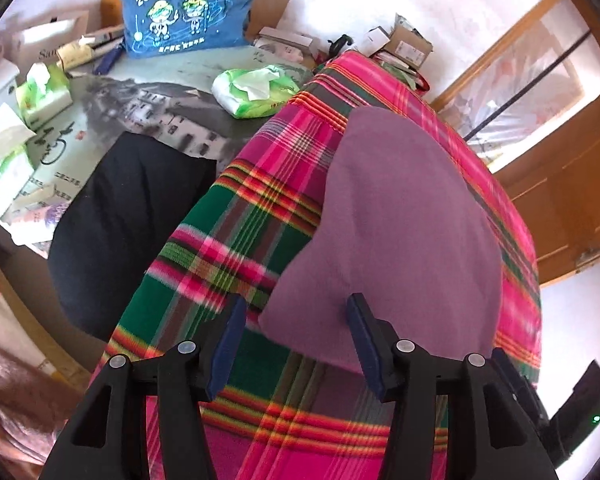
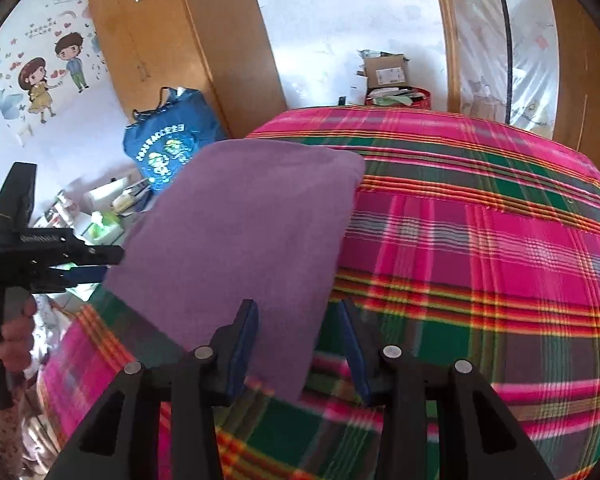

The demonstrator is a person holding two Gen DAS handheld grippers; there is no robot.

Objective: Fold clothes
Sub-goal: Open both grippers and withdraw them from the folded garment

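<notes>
A folded purple cloth [image 1: 400,232] lies flat on a pink, green and red plaid blanket [image 1: 236,240]. In the left wrist view my left gripper [image 1: 296,312] is open, its fingers straddling the cloth's near left corner just above it. In the right wrist view the same purple cloth [image 2: 244,240] lies on the plaid blanket [image 2: 480,248], and my right gripper [image 2: 298,314] is open over the cloth's near right corner. The left gripper [image 2: 96,270] shows at the cloth's left edge, held by a hand. Neither gripper holds anything.
A black folded garment [image 1: 128,224] lies left of the blanket. Tissue packs [image 1: 256,88], a blue tote bag [image 1: 180,8] and boxes [image 1: 408,44] crowd the far table. A wooden cabinet [image 2: 180,40] and door frame [image 1: 540,120] stand behind.
</notes>
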